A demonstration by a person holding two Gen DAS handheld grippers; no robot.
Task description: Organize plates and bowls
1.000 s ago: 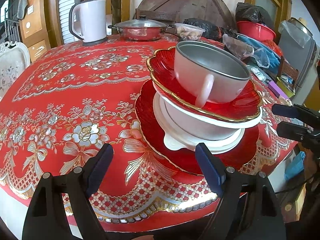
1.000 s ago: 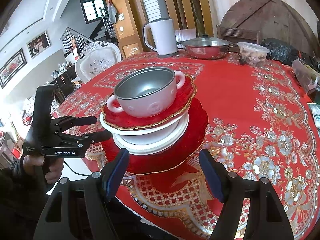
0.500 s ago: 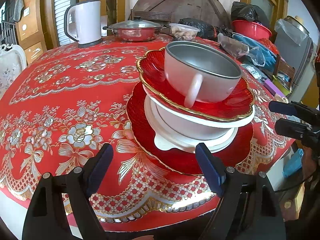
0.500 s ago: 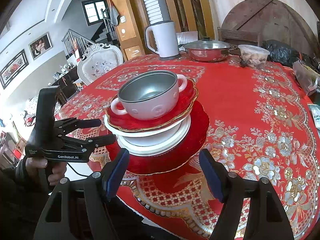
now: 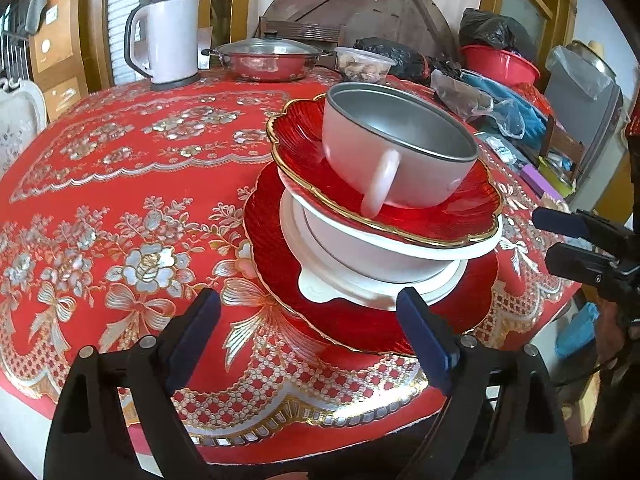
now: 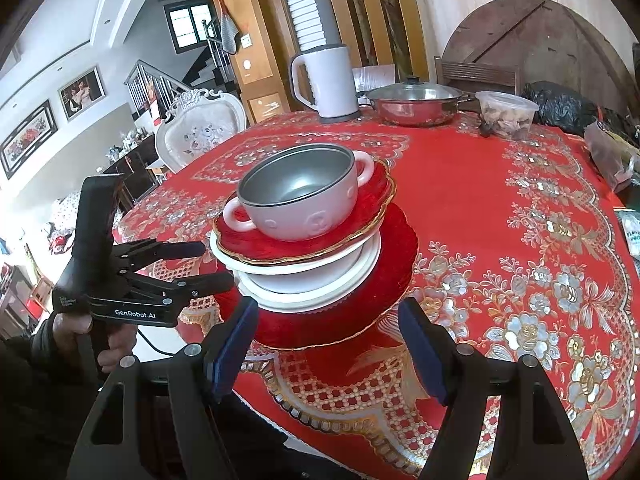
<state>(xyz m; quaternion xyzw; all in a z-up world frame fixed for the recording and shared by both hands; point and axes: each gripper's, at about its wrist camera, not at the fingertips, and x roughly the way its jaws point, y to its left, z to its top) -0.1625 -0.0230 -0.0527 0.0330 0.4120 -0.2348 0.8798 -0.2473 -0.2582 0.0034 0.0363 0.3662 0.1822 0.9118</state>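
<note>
1. Sitting near the front edge of the round counter [image 5: 120, 160], a stack of dishes rises from a large red plate [image 5: 360, 320].
2. On that plate lies a white plate [image 6: 312, 296], then a white bowl [image 5: 384, 256], then a gold-rimmed red plate [image 5: 452, 216].
3. A two-handled pink bowl [image 6: 308, 208] with a grey metal inside tops the stack.
4. The left claw [image 5: 308, 336] is spread wide, empty, just short of the large plate's rim.
5. The right claw [image 6: 328, 340] is likewise wide apart, holding nothing, facing the stack.
6. At the far side stand a white kettle [image 5: 168, 40] and a lidded steel pan [image 5: 266, 60].
</note>
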